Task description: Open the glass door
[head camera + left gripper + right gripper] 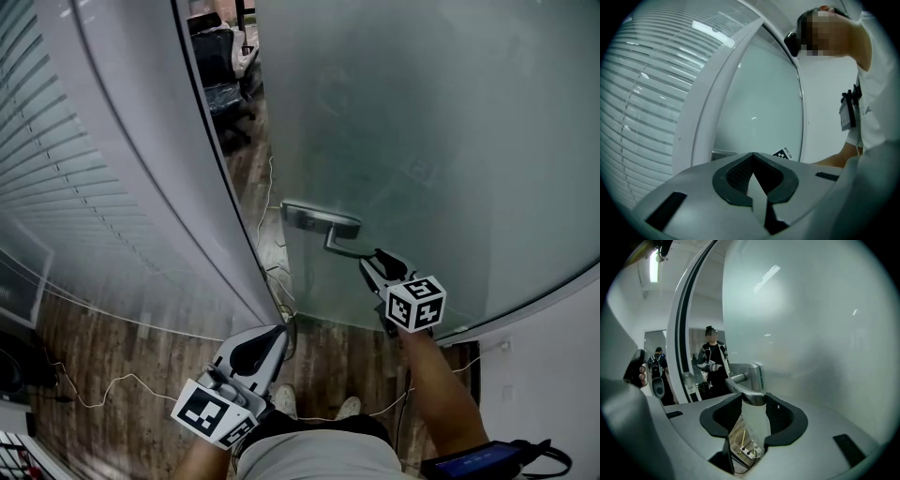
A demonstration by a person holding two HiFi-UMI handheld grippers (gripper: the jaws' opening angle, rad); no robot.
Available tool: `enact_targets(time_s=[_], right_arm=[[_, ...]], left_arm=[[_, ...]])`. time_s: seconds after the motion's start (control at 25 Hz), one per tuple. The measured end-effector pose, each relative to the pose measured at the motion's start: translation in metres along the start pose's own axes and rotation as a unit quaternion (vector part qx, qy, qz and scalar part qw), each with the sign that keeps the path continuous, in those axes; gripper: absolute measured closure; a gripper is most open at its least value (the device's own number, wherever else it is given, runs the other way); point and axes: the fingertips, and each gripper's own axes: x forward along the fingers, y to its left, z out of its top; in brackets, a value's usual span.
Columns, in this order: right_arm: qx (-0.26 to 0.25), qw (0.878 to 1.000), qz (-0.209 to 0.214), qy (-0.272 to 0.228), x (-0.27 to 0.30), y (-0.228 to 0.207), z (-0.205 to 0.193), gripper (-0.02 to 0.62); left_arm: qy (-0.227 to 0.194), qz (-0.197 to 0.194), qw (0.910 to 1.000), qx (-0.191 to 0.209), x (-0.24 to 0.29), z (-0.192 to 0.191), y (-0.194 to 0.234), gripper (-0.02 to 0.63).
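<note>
The frosted glass door stands ajar, with a gap along its left edge. A metal lever handle sticks out from its lock plate. My right gripper is shut on the free end of the handle, which spans the space between the black pads. My left gripper hangs low by the foot of the white door frame, level and with its jaws together, holding nothing. In the left gripper view its tips meet in front of the glass.
Slatted blinds behind glass fill the left side. Through the gap I see an office chair and people in the room beyond. Cables and a power strip lie on the wooden floor. A white wall is at right.
</note>
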Motion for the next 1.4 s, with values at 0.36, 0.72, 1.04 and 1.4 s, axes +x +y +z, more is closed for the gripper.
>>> enact_targets(time_s=[0.36, 0.72, 1.04, 1.4], right_arm=[[0.011, 1.000, -0.023, -0.008, 0.019, -0.024, 0.011, 0.434], [0.000, 0.999, -0.040, -0.002, 0.049, -0.056, 0.023, 0.435], [0.004, 0.997, -0.077, -0.012, 0.067, -0.089, 0.034, 0.435], [0.013, 0.995, -0.097, -0.003, 0.077, -0.120, 0.041, 0.434]], left_arm=[[-0.017, 0.013, 0.9997, 0.005, -0.012, 0.002, -0.004, 0.607], [-0.020, 0.023, 0.9995, 0.006, -0.010, 0.000, 0.000, 0.607], [-0.019, 0.033, 0.9992, 0.007, -0.016, -0.003, -0.001, 0.607], [-0.018, 0.043, 0.9989, 0.004, -0.023, -0.004, 0.005, 0.607]])
